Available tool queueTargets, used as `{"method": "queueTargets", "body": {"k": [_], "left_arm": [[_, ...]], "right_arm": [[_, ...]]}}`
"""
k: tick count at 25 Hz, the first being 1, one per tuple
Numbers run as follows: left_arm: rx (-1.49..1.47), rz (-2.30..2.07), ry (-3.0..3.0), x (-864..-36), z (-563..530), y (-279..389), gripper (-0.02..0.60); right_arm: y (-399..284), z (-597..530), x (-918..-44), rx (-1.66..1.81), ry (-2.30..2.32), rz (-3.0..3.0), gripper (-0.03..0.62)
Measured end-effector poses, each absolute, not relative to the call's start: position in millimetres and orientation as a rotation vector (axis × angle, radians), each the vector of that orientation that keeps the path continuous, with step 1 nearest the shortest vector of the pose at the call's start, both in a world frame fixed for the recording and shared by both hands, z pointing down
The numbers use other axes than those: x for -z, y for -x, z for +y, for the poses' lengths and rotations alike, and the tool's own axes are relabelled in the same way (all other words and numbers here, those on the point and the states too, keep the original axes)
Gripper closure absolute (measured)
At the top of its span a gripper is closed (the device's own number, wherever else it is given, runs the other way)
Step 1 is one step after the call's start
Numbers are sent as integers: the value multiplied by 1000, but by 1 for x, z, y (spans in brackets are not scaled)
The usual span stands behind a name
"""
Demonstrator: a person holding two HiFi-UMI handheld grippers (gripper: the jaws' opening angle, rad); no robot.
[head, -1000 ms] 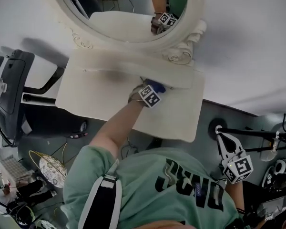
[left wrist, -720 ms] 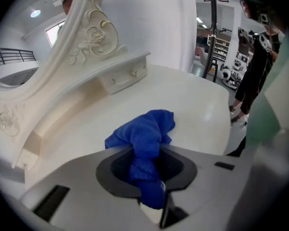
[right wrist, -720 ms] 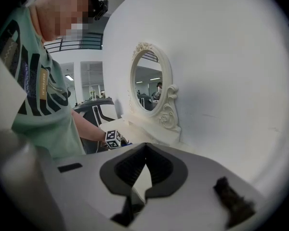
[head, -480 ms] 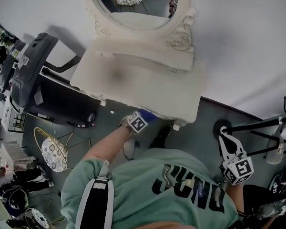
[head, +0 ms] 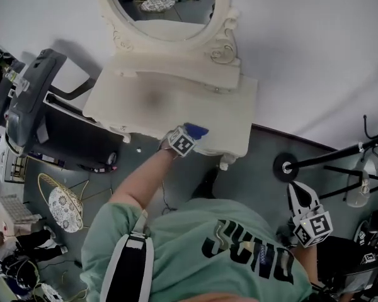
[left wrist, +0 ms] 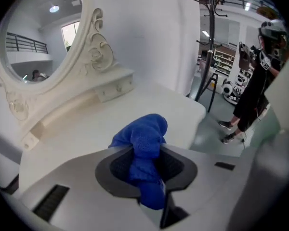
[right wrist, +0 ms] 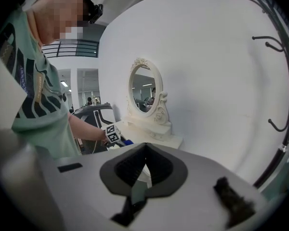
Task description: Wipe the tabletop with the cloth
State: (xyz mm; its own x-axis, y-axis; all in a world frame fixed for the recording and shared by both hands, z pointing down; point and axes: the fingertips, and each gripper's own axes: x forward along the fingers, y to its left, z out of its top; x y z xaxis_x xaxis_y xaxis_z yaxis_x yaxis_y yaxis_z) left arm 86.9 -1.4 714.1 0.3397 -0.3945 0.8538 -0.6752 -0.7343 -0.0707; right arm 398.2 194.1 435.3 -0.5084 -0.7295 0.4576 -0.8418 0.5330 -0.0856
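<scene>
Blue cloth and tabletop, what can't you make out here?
- Contact of the blue fluffy cloth with the white dressing-table top: left gripper view, body of the left tongs hides its underside; head view, too small.
- Dark patch on that top: head view, blurred; stain or shadow unclear.

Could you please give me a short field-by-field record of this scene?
Setting: white dressing table with an oval mirror, against a white wall
Left gripper: shut on the blue cloth, at the front edge of the tabletop
Cloth state: bunched between the jaws; contact with the tabletop cannot be told
Right gripper: shut, empty, held low at the person's side, away from the table
Nearby: treadmill to the left, coat stand to the right
</scene>
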Motion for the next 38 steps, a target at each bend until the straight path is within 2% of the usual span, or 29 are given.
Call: {"method": "queueTargets", "body": {"k": [4,9,20,27,31,36,38], "left_arm": [[-1396,-951,-2382,-714,-118,-114,477],[-1542,-853,-2406,-742,-204,-125,477],[-1529,-799,-2416,-763,-230,-141,479],[-1618,-725,-2373,-760,-119,-115,480],[-1615,-765,-2303,-755,-6,-90,482],[-1628,-581,-2097,-786,182,-82,480],[-1595,-632,-2088,-784,202,-87,480]], "right_arm": [[-380,138,-440,-453,-1273,-2364,586],[-375,69,-449,-498,-1299,-2293,586],[-358,8,-462,-540,-1238,-2292,586],[-357,41,-451,-463,-1150,-2386,586],[-373,94,-442,-414,-1112,-2451,586],[-414,174,-432,-395,-1140,-2469,586],[-433,191,-428,-406,-1169,-2462,586]]}}
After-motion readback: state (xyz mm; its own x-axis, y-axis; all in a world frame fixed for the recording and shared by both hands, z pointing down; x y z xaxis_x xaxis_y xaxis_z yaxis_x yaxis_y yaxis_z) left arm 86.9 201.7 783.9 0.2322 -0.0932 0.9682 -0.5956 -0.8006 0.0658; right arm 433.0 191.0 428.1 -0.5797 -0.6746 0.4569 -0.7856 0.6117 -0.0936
